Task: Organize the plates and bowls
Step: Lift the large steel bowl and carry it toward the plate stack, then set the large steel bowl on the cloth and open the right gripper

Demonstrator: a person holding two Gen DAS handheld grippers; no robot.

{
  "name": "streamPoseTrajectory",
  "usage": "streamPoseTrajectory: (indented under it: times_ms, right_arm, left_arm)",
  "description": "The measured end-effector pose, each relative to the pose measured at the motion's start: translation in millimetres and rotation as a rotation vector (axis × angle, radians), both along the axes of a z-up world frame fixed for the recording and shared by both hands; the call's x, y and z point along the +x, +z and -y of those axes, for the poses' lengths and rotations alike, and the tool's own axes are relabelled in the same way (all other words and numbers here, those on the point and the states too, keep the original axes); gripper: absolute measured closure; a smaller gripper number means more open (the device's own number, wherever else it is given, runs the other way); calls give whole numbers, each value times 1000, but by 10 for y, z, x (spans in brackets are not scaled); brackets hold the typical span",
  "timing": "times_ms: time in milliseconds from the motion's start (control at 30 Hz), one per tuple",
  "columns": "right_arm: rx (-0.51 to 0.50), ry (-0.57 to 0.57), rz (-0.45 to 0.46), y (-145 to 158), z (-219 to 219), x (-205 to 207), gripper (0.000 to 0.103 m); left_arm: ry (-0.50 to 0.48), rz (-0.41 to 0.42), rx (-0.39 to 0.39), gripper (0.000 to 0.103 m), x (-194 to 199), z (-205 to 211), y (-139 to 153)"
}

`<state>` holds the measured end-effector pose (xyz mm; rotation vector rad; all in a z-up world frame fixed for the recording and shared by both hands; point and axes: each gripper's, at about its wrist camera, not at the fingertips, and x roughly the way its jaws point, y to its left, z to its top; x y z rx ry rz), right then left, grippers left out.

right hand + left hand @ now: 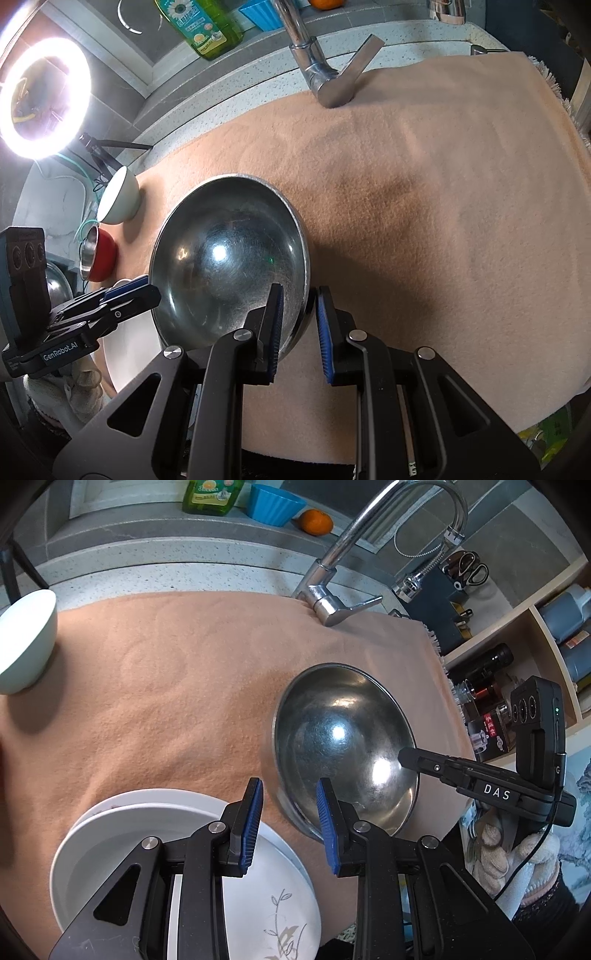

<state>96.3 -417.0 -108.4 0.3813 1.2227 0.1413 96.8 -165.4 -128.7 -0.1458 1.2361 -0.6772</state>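
Your right gripper (298, 325) has its fingers straddling the near rim of the steel bowl (229, 254), which sits on the tan cloth (424, 221). There's a small gap showing on the outer side, so I can't tell if it's actually clamped. Your left gripper (290, 825) is spread wide with nothing in it, hovering over the stacked white plates (110, 834) just beside that bowl.

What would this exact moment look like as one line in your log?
right gripper: open, straddling steel bowl rim | left gripper: open, above white plates | cloth
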Motion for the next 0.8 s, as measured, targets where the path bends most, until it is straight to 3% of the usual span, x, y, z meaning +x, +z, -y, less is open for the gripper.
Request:
streamPoseTrajectory:
  times_ms: [267,500,800]
  right_arm:
    - [-27,-27,55,204,-31,-9,85]
    - [-28,18,114,443,-323,23,85]
    - [16,133,161,633,-933,188,84]
  left_arm:
    - [25,26,-11,76,14,-166,97]
    - [69,81,-7,76,7,-431,231]
    - [212,127,22,76,26,-1153,320]
